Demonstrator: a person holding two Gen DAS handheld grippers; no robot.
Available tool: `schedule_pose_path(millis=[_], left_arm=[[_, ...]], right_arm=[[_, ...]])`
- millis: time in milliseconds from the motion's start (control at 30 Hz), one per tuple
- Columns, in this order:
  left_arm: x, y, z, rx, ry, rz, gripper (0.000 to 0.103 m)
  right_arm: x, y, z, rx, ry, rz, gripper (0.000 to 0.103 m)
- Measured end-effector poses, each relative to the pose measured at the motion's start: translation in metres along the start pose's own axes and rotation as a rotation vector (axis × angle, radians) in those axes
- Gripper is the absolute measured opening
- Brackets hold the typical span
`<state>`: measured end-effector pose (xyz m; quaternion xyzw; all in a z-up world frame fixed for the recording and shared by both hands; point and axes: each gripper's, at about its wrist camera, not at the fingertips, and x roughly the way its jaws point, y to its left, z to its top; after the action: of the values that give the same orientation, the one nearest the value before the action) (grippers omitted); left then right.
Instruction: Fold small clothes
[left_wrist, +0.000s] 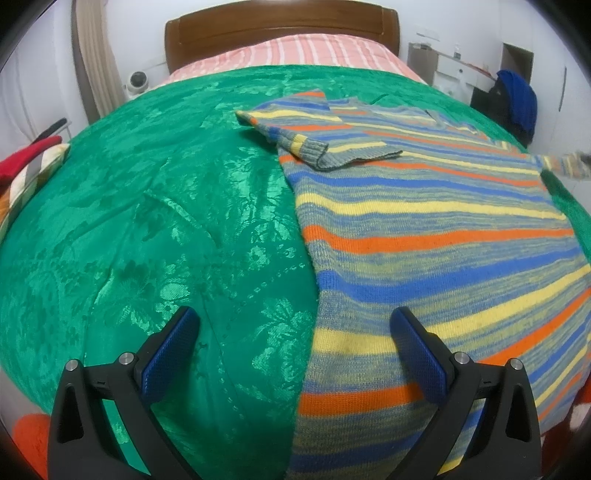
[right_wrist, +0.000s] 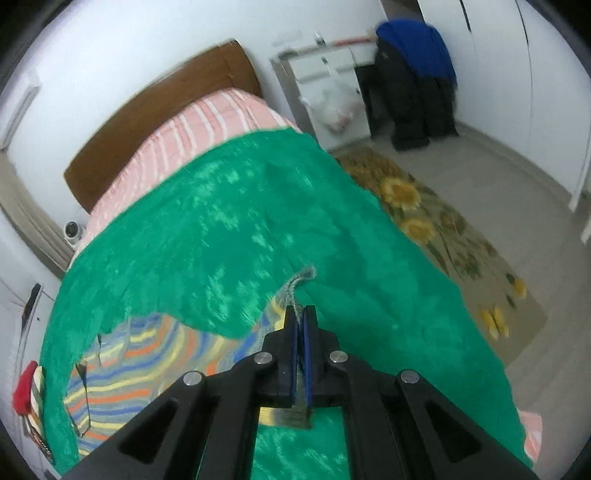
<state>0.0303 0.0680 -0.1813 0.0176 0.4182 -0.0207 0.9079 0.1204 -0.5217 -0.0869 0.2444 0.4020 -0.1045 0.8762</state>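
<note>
A striped knit sweater (left_wrist: 424, 229), in blue, yellow, orange and grey, lies flat on the green bedspread (left_wrist: 147, 229). Its left sleeve (left_wrist: 306, 140) is folded across the chest. My left gripper (left_wrist: 295, 332) is open and empty, hovering over the sweater's lower left edge. My right gripper (right_wrist: 302, 314) is shut on the sweater's right sleeve cuff (right_wrist: 295, 291) and holds it lifted above the bed; the grey cuff end sticks out past the fingertips. The sweater body (right_wrist: 147, 354) shows at lower left in the right wrist view. The lifted sleeve (left_wrist: 565, 162) shows blurred at the right in the left wrist view.
The bed has a brown headboard (left_wrist: 280, 29) and a pink striped sheet (left_wrist: 295, 51). A white cabinet (right_wrist: 332, 92) and dark and blue clothes on a chair (right_wrist: 413, 81) stand beyond the bed. A sunflower rug (right_wrist: 424, 221) lies on the floor. Red and striped cloth (left_wrist: 26, 162) sits at the left bed edge.
</note>
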Motion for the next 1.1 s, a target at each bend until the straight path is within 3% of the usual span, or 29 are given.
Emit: schedule_pose_path(millis=[200,300,367,400,500,633,700,800,833,867,900,1000,1100], left_arm=[[0.0,0.0,-0.002,-0.001,-0.007,0.004,0.103],[0.0,0.001,-0.003,-0.002,-0.009,0.004,0.103],[0.0,0.001,-0.003,-0.002,-0.008,0.005,0.103],[0.0,0.001,-0.003,-0.002,-0.008,0.006,0.103],[0.0,0.001,-0.003,-0.005,-0.007,0.006,0.103],[0.0,0.001,-0.003,-0.009,-0.009,0.008,0.103],[0.0,0.001,-0.002,-0.008,-0.012,0.009,0.103],[0.0,0.002,-0.003,-0.007,-0.013,0.007,0.103],[0.0,0.002,-0.003,-0.006,-0.013,0.006,0.103],[-0.001,0.002,-0.003,-0.005,-0.014,0.005,0.103],[-0.001,0.002,-0.003,-0.004,-0.014,0.004,0.103],[-0.001,0.002,-0.003,-0.005,-0.015,0.007,0.103],[-0.001,0.001,-0.003,-0.003,-0.016,0.009,0.103]], right_arm=[[0.05,-0.026,-0.048,0.054,0.179,-0.116,0.003],[0.044,-0.048,-0.058,0.144,0.143,-0.034,0.009],[0.03,-0.056,-0.058,0.184,0.098,-0.003,0.032],[0.019,-0.061,-0.06,0.211,0.073,0.021,0.035],[-0.005,-0.066,-0.065,0.291,0.055,0.076,0.035],[-0.002,-0.055,-0.097,0.407,0.176,0.2,0.035],[0.013,-0.049,-0.107,0.423,0.217,0.177,0.035],[0.026,-0.056,-0.118,0.53,0.127,0.172,0.035],[0.03,-0.059,-0.121,0.574,0.094,0.196,0.03],[0.034,-0.06,-0.123,0.6,0.074,0.221,0.01],[0.034,-0.059,-0.124,0.598,0.066,0.209,0.004],[0.005,-0.054,-0.124,0.527,-0.026,0.051,0.003],[0.016,-0.056,-0.132,0.52,0.034,-0.021,0.002]])
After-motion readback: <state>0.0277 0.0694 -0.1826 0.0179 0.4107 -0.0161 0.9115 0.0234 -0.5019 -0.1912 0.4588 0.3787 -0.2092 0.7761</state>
